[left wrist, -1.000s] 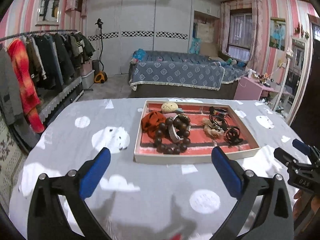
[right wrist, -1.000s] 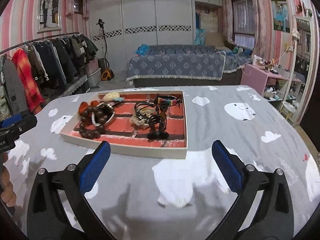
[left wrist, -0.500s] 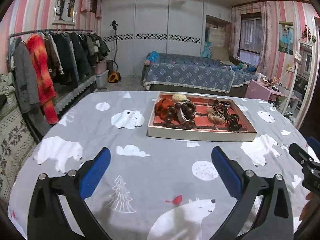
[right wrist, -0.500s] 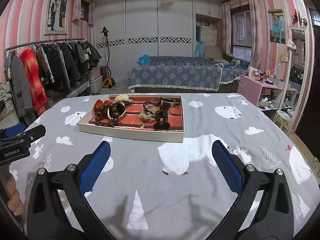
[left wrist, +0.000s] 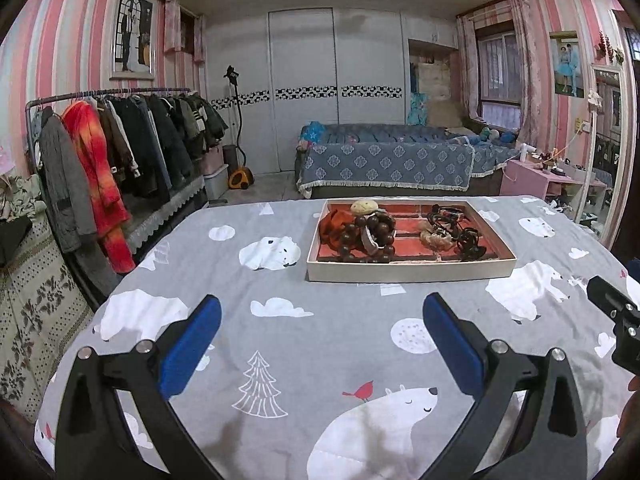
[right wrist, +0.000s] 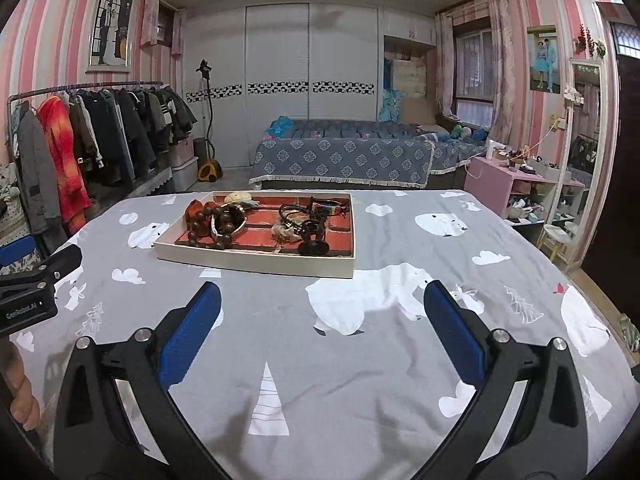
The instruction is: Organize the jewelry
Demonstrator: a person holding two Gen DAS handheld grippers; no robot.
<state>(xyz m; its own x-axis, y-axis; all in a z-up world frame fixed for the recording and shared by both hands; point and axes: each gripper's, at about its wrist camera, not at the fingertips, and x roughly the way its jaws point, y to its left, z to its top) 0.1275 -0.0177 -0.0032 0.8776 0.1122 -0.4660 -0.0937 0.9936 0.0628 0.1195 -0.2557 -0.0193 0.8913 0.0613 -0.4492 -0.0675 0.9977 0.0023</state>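
A shallow cream tray [left wrist: 412,273] [right wrist: 256,265] with a red brick-pattern floor sits on the grey polar-bear cloth at the far side. Inside lie a dark wooden bead bracelet [left wrist: 370,236] [right wrist: 212,227], an orange piece [left wrist: 334,224], a pale shell-like item [left wrist: 363,206] [right wrist: 237,197] and a tangle of black cord bracelets [left wrist: 456,232] [right wrist: 308,228]. My left gripper [left wrist: 322,340] is open, well short of the tray, nothing between its blue pads. My right gripper [right wrist: 322,338] is likewise open and empty, near the front. Each gripper shows at the other view's edge.
The cloth-covered table [left wrist: 280,360] spreads wide in front of the tray. A clothes rack [left wrist: 120,152] stands at left, a bed [left wrist: 384,160] behind, a pink side table [right wrist: 516,184] and mirror at right. A hand [right wrist: 20,396] holds the left gripper.
Both grippers have drawn back and up from the tray, which now looks smaller and farther off. Both stay open; the jewelry in the tray has not moved.
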